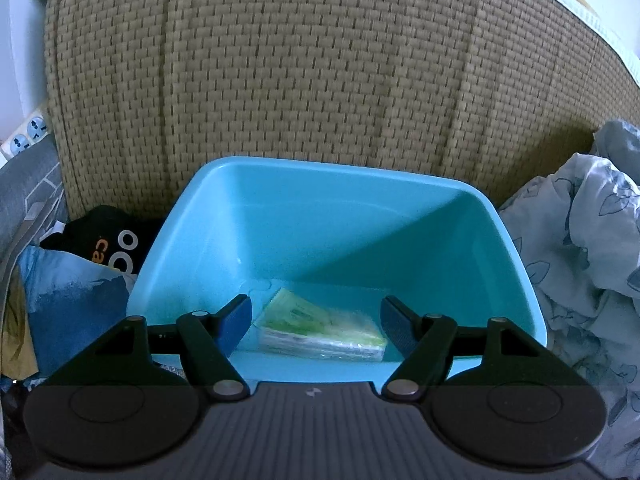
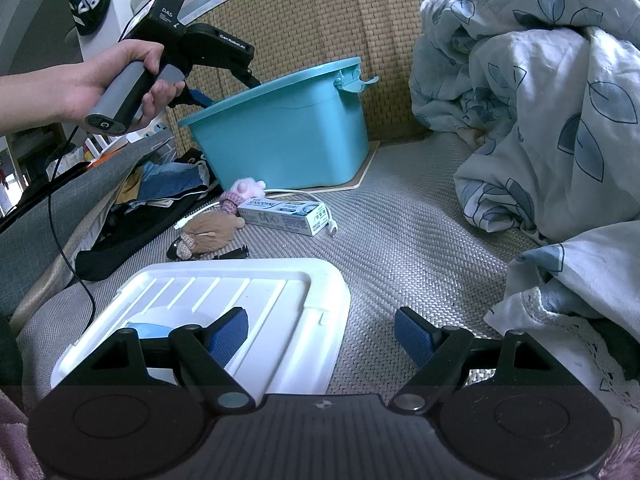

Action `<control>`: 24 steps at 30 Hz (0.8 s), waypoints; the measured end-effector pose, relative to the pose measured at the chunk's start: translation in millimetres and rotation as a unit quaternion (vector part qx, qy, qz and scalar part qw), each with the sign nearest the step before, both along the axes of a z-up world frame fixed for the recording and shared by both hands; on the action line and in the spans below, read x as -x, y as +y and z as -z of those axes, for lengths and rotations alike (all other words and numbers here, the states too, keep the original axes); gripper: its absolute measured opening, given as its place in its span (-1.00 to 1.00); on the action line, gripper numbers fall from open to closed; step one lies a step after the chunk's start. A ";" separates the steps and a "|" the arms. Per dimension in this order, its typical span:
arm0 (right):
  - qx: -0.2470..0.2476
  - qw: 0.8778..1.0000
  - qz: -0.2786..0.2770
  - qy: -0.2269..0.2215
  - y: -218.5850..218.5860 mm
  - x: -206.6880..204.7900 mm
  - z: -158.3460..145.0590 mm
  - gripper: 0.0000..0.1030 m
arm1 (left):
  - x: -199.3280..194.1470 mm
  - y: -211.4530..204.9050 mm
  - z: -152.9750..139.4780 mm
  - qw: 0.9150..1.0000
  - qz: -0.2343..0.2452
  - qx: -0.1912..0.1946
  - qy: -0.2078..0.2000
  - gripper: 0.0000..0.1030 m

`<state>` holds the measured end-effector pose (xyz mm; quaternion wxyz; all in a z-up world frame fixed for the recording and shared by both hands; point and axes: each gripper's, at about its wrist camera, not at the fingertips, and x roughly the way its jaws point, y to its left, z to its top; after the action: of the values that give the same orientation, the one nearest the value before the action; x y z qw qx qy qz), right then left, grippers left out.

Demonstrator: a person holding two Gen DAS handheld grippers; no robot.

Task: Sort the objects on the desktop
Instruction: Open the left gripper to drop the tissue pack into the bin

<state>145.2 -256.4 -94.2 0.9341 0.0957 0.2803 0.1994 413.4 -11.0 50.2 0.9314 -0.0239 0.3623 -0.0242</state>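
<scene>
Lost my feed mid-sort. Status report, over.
Left gripper open over blue bin, empty. Green packet lies inside bin. Right gripper open, empty, above white lid. Toothpaste box unsorted; nothing blocking.

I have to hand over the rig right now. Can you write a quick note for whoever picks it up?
Left gripper: open, empty, poised over the blue bin.
Right gripper: open, empty, above the white lid on the mat.
Done: a green tissue pack lies on the bin floor.
Left: toothpaste box, pink plush, brown plush and a white cable lie on the mat in front of the bin. The lid is off.
</scene>
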 end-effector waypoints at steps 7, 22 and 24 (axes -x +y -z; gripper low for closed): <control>0.001 1.000 -0.001 0.000 -0.6 0.2 -0.1 0.63 | 5.9 3.7 -2.7 1.000 -0.002 0.003 -0.006 0.44; 0.007 1.000 -0.001 0.002 1.6 0.5 0.4 0.63 | 112.7 2.4 -24.7 0.993 0.076 -0.029 -0.085 0.45; 0.007 1.000 -0.001 0.006 1.9 -0.5 1.3 0.63 | 129.5 5.9 -15.1 0.992 0.081 -0.034 -0.088 0.45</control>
<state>145.7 -254.5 -95.4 0.9328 0.0901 0.2875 0.1979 283.9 -5.1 65.3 0.9550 0.0395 0.2801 -0.0897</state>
